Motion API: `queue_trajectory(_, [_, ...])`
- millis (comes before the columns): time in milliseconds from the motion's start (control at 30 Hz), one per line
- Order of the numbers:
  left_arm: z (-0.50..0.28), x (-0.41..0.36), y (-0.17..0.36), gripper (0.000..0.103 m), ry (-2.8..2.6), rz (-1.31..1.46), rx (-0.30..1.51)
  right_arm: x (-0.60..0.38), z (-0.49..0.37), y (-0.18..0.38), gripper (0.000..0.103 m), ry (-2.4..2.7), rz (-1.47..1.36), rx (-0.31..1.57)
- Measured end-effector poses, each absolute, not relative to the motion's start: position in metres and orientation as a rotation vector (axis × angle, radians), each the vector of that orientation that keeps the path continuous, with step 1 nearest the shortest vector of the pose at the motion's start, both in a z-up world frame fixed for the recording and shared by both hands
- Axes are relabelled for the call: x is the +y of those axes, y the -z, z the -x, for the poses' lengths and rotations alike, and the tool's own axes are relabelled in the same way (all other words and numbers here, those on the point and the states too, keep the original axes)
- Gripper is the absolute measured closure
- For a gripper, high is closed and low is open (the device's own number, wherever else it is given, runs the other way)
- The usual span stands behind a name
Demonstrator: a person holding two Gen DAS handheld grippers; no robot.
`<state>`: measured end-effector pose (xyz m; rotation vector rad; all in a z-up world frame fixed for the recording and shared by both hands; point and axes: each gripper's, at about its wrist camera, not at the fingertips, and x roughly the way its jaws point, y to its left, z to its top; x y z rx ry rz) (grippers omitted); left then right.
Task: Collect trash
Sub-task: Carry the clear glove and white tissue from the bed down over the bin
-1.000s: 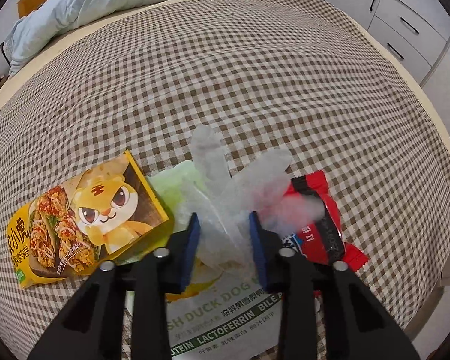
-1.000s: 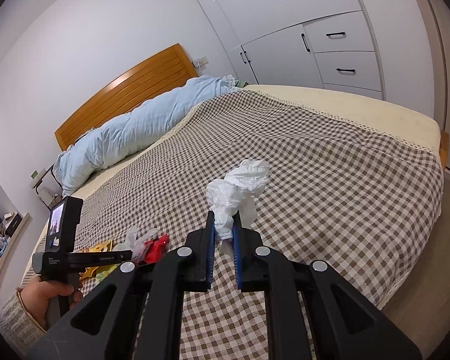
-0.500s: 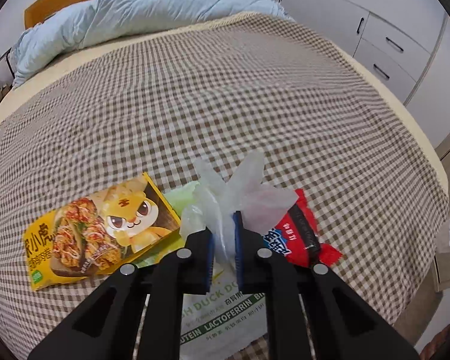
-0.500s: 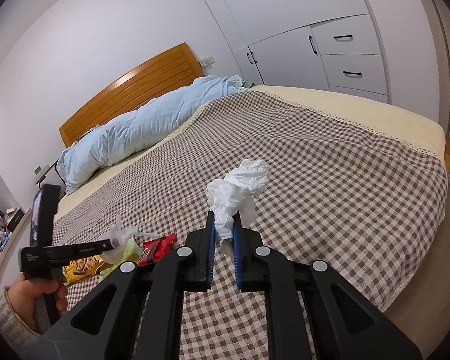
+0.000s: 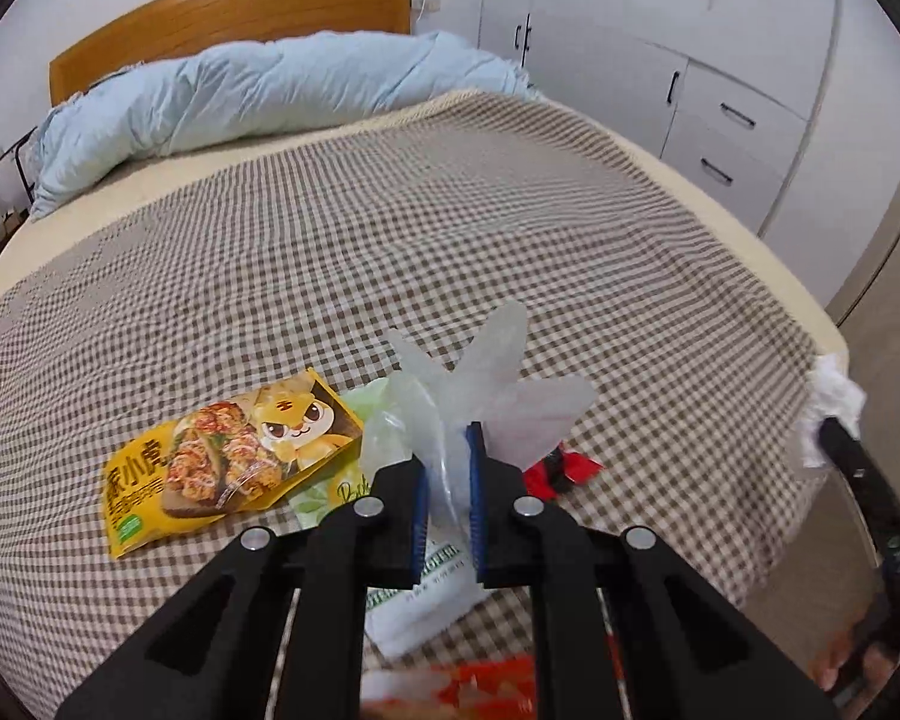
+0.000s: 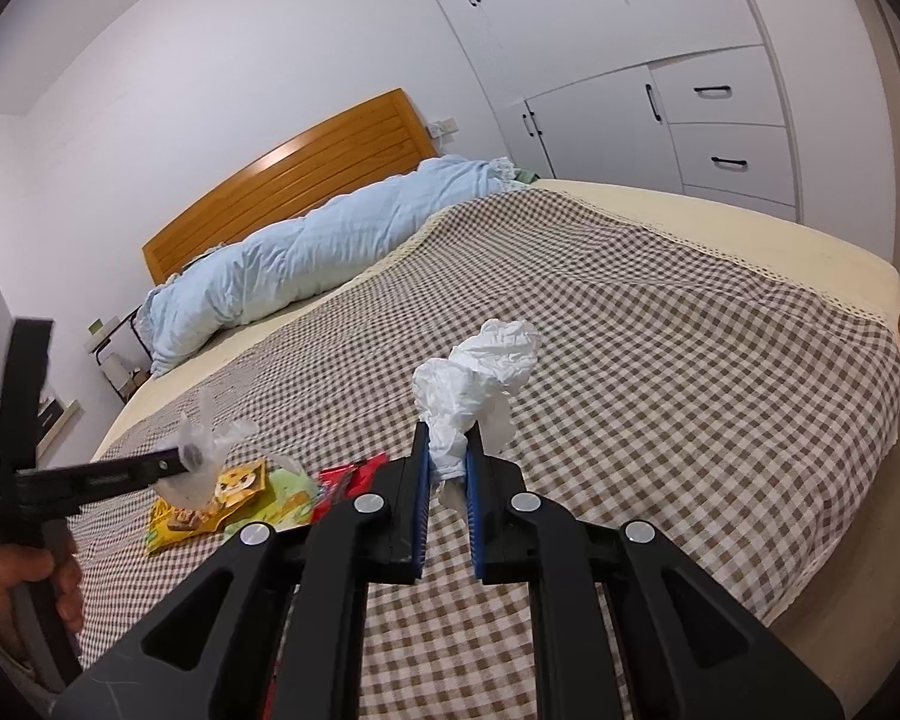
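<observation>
My left gripper [image 5: 447, 450] is shut on a clear plastic glove [image 5: 498, 378] and holds it lifted above the checked bedspread [image 5: 390, 228]. Below it lie a yellow snack packet [image 5: 222, 462] with a cartoon tiger, a pale green wrapper [image 5: 324, 486], a white printed bag [image 5: 426, 594] and a red wrapper [image 5: 561, 471]. My right gripper [image 6: 448, 450] is shut on a crumpled white tissue [image 6: 480, 372], held above the bed. In the right wrist view the left gripper [image 6: 183, 459] holds the glove [image 6: 207, 450] over the yellow packet [image 6: 210, 504] and red wrapper [image 6: 348, 477].
A rolled light-blue duvet [image 5: 258, 96] lies along the wooden headboard [image 5: 240, 0]. White cupboards with drawers [image 5: 732, 132] stand to the right of the bed. A blurred red and white thing [image 5: 474, 684] shows at the bottom edge of the left wrist view. A small stand [image 6: 120, 354] sits beside the bed's head.
My left gripper went from open around the glove to shut on it, then rose and lifted it off the bed. The right gripper still holds the tissue and drifted slightly.
</observation>
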<state>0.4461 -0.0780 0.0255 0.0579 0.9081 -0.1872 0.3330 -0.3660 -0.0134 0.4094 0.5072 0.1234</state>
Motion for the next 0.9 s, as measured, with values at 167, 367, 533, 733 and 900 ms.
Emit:
queue_trajectory(167, [-0.412,-0.077,-0.047,0.095,0.218,-0.054,0.867,-0.355,-0.320,-0.001,0.092,-0.158,-0.405,0.471])
queue_trajectory(367, [-0.373,-0.072,-0.062,0.095,0.250,-0.064,0.840,-0.335,-0.300,-0.016,0.092,-0.192,-0.357,0.453])
queue_trajectory(533, [-0.340,-0.063,-0.069,0.095,0.282,-0.083,0.821,-0.323,-0.274,-0.029,0.092,-0.232,-0.335,0.428])
queue_trajectory(733, [-0.294,-0.051,-0.077,0.095,0.337,-0.067,0.798,-0.316,-0.241,-0.035,0.092,-0.251,-0.307,0.415])
queue_trajectory(900, [-0.264,-0.043,-0.083,0.095,0.376,-0.049,0.772,-0.309,-0.218,-0.035,0.092,-0.261,-0.282,0.412])
